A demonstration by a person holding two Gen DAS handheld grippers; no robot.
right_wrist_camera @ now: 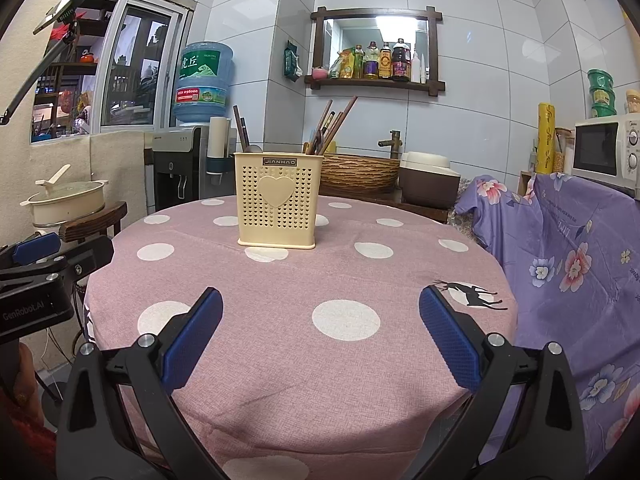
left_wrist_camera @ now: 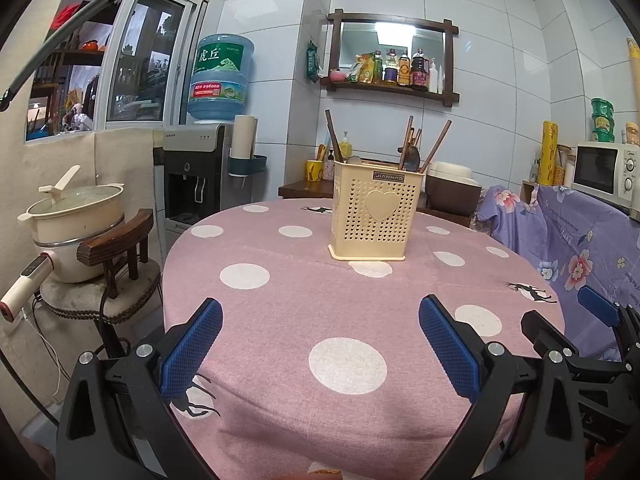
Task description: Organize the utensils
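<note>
2 handheld grippers hover side by side over the near edge of a round table [right_wrist_camera: 280, 288] draped in a pink polka-dot cloth, both released and empty. Ahead of the left gripper [left_wrist_camera: 320, 344], slightly right of its centre line, stands a cream perforated utensil holder [left_wrist_camera: 376, 212]; from the right gripper [right_wrist_camera: 320, 340] it sits ahead and to the left, well apart from both. Wooden chopsticks [right_wrist_camera: 340, 120] and a metal spoon [left_wrist_camera: 412, 158] rise upright and tilted from its compartments.
</note>
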